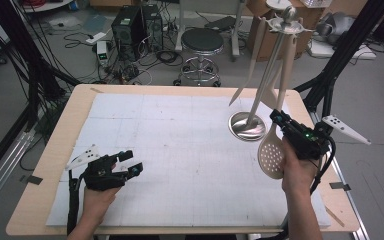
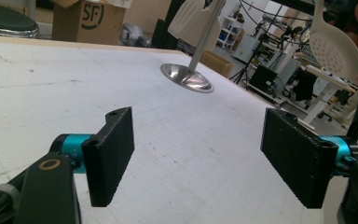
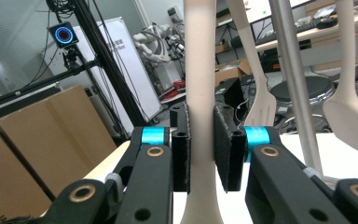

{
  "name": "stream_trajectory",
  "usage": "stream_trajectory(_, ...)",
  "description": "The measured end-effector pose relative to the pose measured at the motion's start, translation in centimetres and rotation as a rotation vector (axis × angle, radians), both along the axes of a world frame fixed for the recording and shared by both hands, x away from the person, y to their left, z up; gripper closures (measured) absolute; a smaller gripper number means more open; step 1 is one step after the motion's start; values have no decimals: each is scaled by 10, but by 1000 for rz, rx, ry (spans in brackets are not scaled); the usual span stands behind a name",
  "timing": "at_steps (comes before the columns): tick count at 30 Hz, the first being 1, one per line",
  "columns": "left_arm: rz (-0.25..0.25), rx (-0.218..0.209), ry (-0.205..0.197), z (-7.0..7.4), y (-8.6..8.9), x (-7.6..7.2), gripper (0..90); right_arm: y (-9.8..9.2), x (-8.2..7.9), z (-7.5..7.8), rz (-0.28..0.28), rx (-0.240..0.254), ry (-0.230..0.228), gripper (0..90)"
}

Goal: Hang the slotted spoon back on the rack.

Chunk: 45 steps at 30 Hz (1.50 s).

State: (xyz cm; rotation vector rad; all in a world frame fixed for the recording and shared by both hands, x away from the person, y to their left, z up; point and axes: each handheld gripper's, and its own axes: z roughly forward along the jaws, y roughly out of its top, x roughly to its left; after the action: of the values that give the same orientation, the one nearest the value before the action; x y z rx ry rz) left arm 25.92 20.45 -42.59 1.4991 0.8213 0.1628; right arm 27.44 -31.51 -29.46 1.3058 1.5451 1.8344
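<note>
**Skimmer on the hook: what could have slipped**

The worst risk was the rack itself. My right gripper pinched the handle of the slotted skimmer, and the skimmer's top end was up by the hook ring at the head of the rack. I could not tell from the high view whether its eye was already free of the hook, because the ring was small and crowded there. If it had still been caught, any sideways pull from me would have tipped the stand on its round steel base, and the other utensils hanging beside it would have swung into the pole. A second danger was the grip: the handle is smooth and narrow, so the heavy perforated bowl could have made it rotate between my pads.

In the right gripper view the handle ran straight up at twelve o'clock between my two pads, which pressed on it from nine and three o'clock. The bowl hung below my hand, toward six o'clock in the high view.

My left gripper rested on the table with its jaws spread and nothing between them, well apart from the rack.
</note>
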Motion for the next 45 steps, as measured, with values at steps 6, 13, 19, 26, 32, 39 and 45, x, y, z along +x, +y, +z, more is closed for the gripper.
stream_trajectory(6, 2, 0, -1, 0, 1, 0, 262, -7, 0, 7, -37, 16, -4, 789)
stream_trajectory(13, 3, 1, -4, 0, 0, 0, 262, -10, 6, 5, -49, 24, 23, 789)
stream_trajectory(19, 5, 3, -1, 0, 1, 0, 262, -8, 13, 6, -42, 9, 39, 789)
stream_trajectory(26, 9, -1, -4, 0, 2, 0, 262, -4, 24, 2, -42, -8, 59, 788)
stream_trajectory(32, 13, -2, -2, 0, 3, 0, 262, -2, 26, -1, -40, -4, 56, 789)
stream_trajectory(39, 15, -3, -5, 1, 3, 0, 262, -2, 27, -1, -36, -6, 58, 788)
stream_trajectory(45, 10, 5, -6, 0, 3, 0, 262, -2, 28, -2, -36, -8, 57, 788)
